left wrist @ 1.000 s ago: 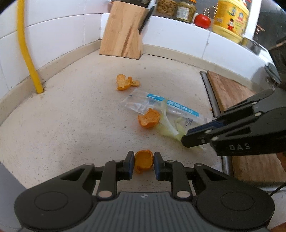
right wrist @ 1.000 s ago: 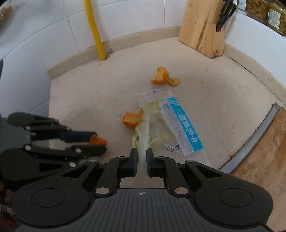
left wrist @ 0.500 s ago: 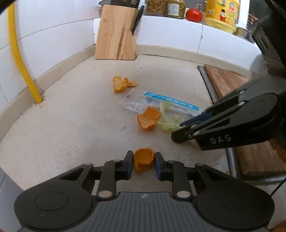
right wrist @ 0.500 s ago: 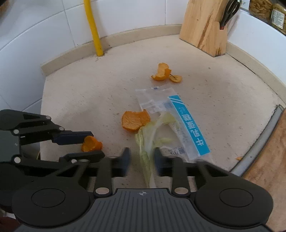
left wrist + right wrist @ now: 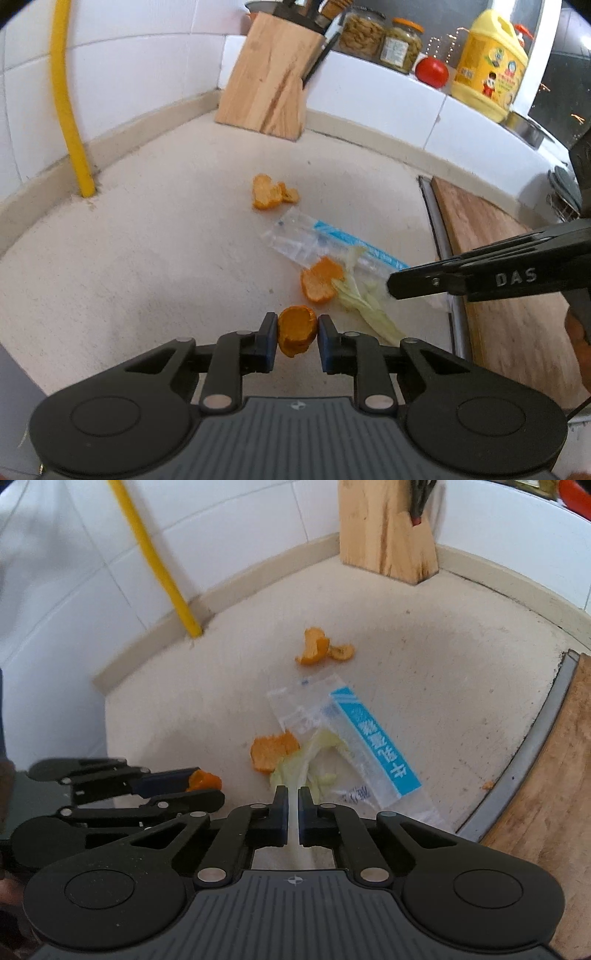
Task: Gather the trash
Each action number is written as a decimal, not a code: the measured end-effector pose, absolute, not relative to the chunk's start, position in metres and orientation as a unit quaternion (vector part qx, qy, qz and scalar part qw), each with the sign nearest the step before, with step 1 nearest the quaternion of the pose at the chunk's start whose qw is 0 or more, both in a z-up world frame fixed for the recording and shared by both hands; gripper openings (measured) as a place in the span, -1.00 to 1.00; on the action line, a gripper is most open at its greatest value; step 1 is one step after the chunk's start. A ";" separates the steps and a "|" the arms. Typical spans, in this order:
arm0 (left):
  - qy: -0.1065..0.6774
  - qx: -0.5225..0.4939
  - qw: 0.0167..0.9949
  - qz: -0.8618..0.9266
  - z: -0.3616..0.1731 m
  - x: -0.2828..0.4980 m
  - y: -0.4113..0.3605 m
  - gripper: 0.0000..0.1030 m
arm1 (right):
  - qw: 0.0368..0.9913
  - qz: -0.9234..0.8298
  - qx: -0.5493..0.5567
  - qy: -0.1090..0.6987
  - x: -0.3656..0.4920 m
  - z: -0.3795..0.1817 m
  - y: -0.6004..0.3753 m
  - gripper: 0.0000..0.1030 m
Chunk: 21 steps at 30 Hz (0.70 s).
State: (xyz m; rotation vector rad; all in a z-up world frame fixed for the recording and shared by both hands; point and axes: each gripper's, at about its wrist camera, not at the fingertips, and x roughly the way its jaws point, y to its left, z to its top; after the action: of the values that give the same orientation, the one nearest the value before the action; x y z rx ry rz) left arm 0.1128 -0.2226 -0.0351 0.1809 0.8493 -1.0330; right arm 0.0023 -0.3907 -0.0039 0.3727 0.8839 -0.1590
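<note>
Beige countertop ahead: your left gripper clamps a curled peel, your right gripper pinches the lettuce stalk. Beside the plastic wrapper, another orange peel lies just beyond your right gripper, which is nearer.

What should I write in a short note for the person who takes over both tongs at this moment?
Left tongs: shut on one orange peel piece.
Right tongs: shut on the cabbage leaf stem; leaf end lies beside the plastic wrapper.
Counter: one loose peel by the leaf, a far peel nearer the knife block.
Done: two pieces gripped. Left: bin them, then both peels and the wrapper. No bin in view.
</note>
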 end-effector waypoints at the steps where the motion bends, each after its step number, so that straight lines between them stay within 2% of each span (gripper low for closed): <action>1: 0.392 0.082 0.782 -0.477 -0.034 0.115 -0.222 -0.66 | 0.885 -0.077 0.184 0.420 0.001 -0.001 -0.392 -0.85; 10: 0.398 0.078 0.780 -0.477 -0.038 0.118 -0.222 -0.65 | 0.883 -0.085 0.166 0.432 0.005 -0.005 -0.392 -0.80; 14: 0.396 0.082 0.779 -0.479 -0.038 0.117 -0.221 -0.65 | 0.879 -0.065 0.157 0.445 0.009 -0.014 -0.384 -0.44; 15: 0.398 0.083 0.778 -0.479 -0.039 0.118 -0.221 -0.65 | 0.880 -0.064 0.157 0.444 0.009 -0.015 -0.382 -0.17; 17: 0.400 0.081 0.779 -0.477 -0.040 0.119 -0.223 -0.65 | 0.884 -0.060 0.144 0.441 0.010 -0.017 -0.376 0.08; 21: 0.398 0.084 0.776 -0.481 -0.042 0.120 -0.228 -0.65 | 0.885 -0.072 0.121 0.445 0.017 -0.023 -0.372 0.10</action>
State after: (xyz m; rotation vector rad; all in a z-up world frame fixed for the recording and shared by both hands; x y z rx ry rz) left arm 0.1203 -0.2283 -0.0419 0.1807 0.8613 -1.0414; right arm 0.0166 -0.3718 -0.0225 0.2517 0.9256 -0.1490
